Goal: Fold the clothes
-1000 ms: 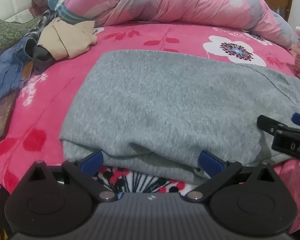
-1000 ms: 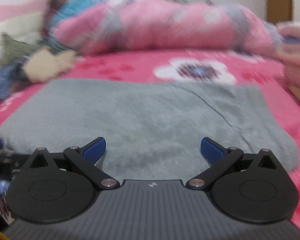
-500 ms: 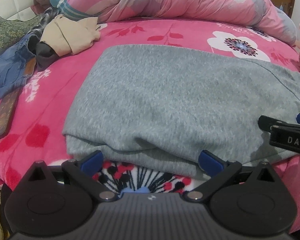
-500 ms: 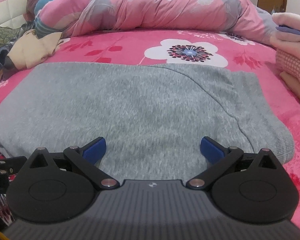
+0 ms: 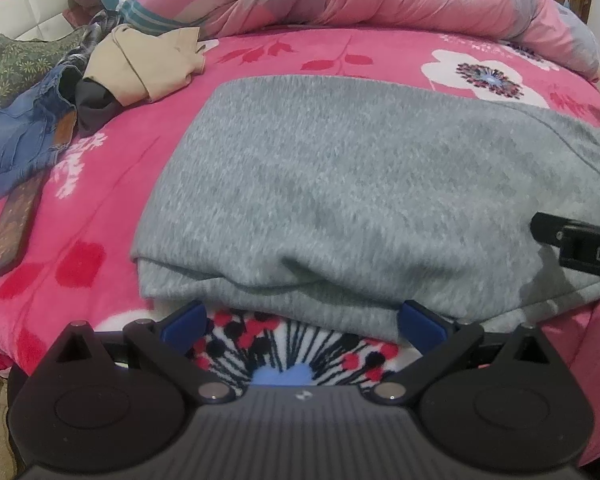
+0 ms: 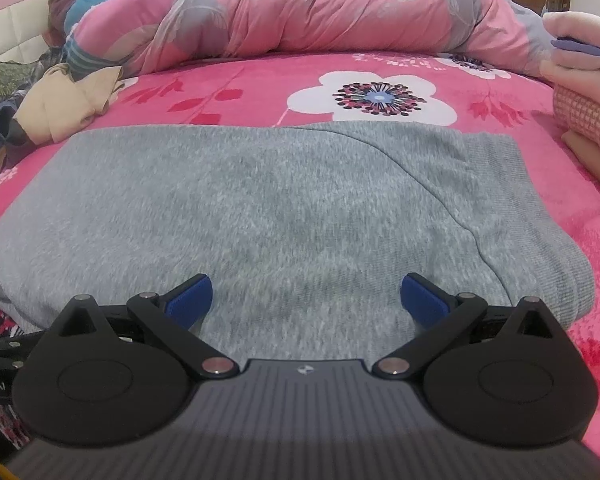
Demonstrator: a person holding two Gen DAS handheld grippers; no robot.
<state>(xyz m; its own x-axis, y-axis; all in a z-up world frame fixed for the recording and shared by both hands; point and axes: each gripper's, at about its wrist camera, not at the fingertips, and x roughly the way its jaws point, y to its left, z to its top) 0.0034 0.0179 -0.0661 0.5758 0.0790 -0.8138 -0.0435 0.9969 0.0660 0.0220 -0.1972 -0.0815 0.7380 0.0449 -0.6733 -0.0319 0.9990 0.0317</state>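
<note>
Looking along the left gripper (image 5: 302, 322), its blue pads stood wide apart and held nothing. The grey sweater (image 5: 364, 184) lay directly ahead, its doubled near hem just beyond the fingertips, on the pink floral bed (image 5: 300, 52). A heap of unfolded clothes (image 5: 100, 80) sat far ahead to the left, and the other tool poked in from the right edge.

From the right wrist, the right gripper (image 6: 306, 300) was likewise spread and empty, poised over the near part of the grey sweater (image 6: 260, 200), which stretched ahead and to both sides. Folded garments (image 6: 588, 92) were stacked ahead on the right.

The likely risk was pinching only the top layer of the doubled hem, so the lower layer would drag and skew the fold; the plush blanket could also catch in the pads.
</note>
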